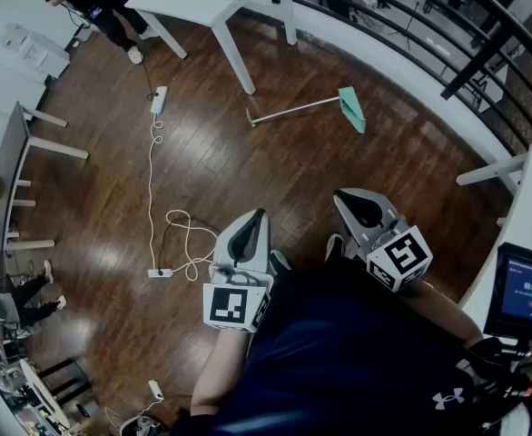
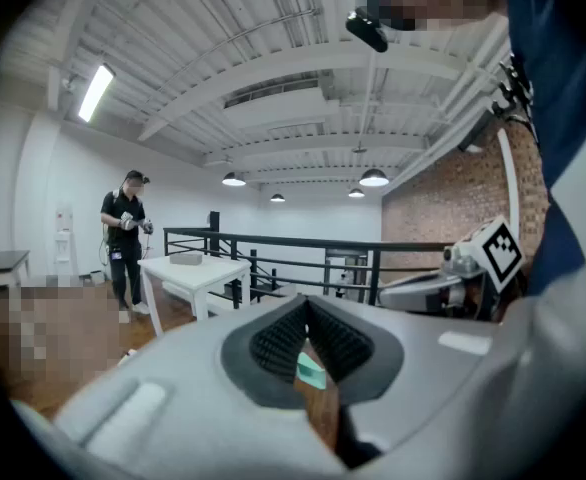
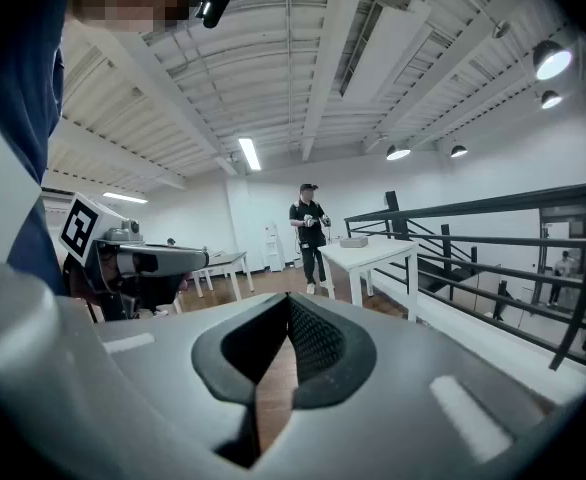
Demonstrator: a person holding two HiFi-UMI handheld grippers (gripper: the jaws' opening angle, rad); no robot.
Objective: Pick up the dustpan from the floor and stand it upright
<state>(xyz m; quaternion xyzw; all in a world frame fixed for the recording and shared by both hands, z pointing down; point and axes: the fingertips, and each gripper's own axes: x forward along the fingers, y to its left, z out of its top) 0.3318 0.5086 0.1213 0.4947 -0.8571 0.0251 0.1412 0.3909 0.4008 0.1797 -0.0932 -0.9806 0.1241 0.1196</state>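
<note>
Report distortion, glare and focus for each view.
Head view: fisheye bows the railing; pale sheen on the wood floor. Left gripper view: dark corners, the nearby left gripper looks soft. Right gripper view: ceiling lamp flares; edges curve.

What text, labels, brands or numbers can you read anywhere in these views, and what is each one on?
No text reads clearly in any view.
Screen: a row of white digits, too small and blurred to read.
Dark shirt: a white logo, an emblem without letters.
Marker cubes: black-and-white square patterns, no words or numbers.
</note>
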